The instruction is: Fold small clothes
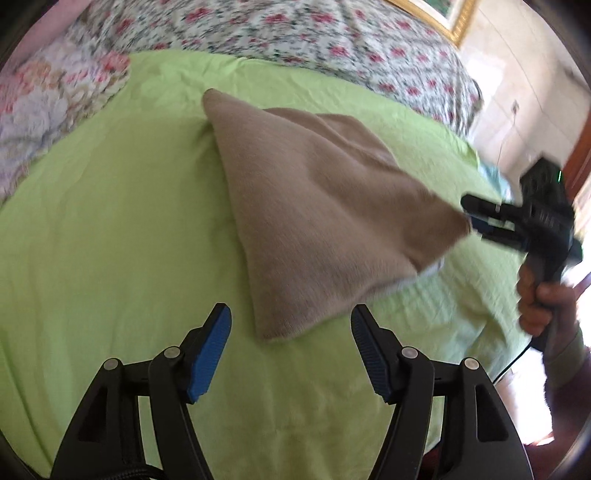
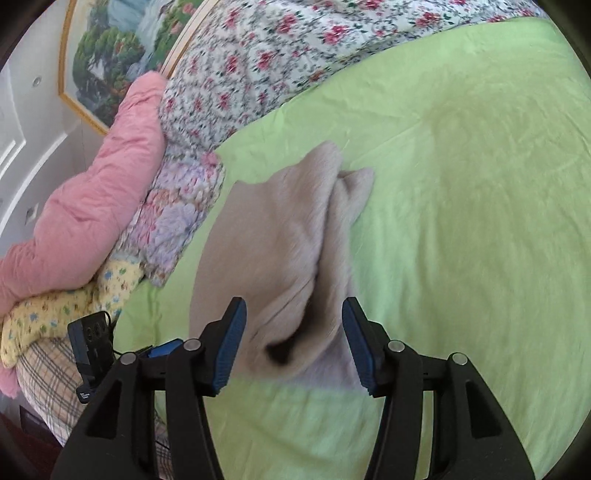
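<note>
A beige knitted garment (image 1: 314, 206) lies on the green sheet (image 1: 110, 240), partly folded into a triangle. My left gripper (image 1: 291, 325) is open and empty, its fingertips either side of the garment's near corner, above the sheet. My right gripper (image 1: 471, 221) is at the garment's right corner in the left wrist view. In the right wrist view the right gripper (image 2: 293, 317) has its jaws apart with bunched beige cloth (image 2: 273, 240) between and ahead of them; the cloth is blurred and I cannot tell if the pads touch it.
A floral quilt (image 1: 295, 29) borders the green sheet at the back. A pink duvet (image 2: 92, 192), a yellow patterned cloth (image 2: 74, 302) and a checked fabric (image 2: 48, 369) pile up at the left. A framed painting (image 2: 110, 48) hangs on the wall.
</note>
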Tool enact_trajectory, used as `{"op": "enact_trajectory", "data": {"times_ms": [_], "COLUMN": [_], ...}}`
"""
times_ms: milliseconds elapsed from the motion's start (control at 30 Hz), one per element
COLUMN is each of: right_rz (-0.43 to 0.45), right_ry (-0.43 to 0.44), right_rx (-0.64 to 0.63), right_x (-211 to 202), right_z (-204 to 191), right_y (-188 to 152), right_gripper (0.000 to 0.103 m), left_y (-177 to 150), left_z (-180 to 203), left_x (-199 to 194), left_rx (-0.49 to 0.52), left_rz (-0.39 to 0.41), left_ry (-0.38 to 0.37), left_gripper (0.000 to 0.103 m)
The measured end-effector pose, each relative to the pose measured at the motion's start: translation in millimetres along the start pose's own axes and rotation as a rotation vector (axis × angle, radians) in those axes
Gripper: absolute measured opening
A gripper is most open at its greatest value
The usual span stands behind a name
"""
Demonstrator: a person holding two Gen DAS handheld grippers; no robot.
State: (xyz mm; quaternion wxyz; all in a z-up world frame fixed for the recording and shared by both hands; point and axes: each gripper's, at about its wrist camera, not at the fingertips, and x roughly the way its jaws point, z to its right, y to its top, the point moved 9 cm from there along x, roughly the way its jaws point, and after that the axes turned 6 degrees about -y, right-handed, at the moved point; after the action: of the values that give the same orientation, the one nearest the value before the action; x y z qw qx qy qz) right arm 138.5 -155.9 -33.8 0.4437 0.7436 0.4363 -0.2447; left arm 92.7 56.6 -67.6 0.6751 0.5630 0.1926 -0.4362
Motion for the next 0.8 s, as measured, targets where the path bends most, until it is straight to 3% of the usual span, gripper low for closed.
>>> {"op": "enact_trajectory", "data": {"times_ms": [267,333,367,400,433,500,600,633,800], "right_rz": [-0.044,-0.067,-0.082,-0.093,-0.106,-0.087,0.089,0.119,-0.02], "right_ry": [-0.065,-0.088,-0.102,-0.114,-0.12,-0.105,0.054,0.056,-0.147], "right_rx": [-0.117,-0.126,-0.13,-0.13,-0.129,-0.133,-0.147,-0.161,-0.222], "right_x": [18,24,28,32,35,30,-11,-18,29], "right_z": [-22,-19,-17,-15,-13,-17,-41,-41,1], "right_y": [-10,-15,-17,-19,-20,-18,-3,-3,-39], "right_gripper": [0.055,0.048,0.037,0.018,0.008,0.006,0.006,0.006,0.005], "left_y": [-3,-5,-6,-6,-4,-1,0,-2,-9], "left_z": [0,-1,0,-2,-5,-13,-31,-35,-34], "left_x": [26,33,35,34,32,20,9,8,19], "left_rx": [0.134,0.172,0.181,0.172,0.157,0.087,-0.039,-0.07,-0.079], "left_rz": [-0.019,-0.03,-0.03,-0.015,0.001,0.052,0.085,0.084,0.041], "left_ry": [0.184,0.223,0.229,0.243,0.245,0.224,0.171,0.146,0.147], "left_gripper": [0.064,0.046,0.029,0.019,0.017,0.012,0.01,0.01,0.009]}}
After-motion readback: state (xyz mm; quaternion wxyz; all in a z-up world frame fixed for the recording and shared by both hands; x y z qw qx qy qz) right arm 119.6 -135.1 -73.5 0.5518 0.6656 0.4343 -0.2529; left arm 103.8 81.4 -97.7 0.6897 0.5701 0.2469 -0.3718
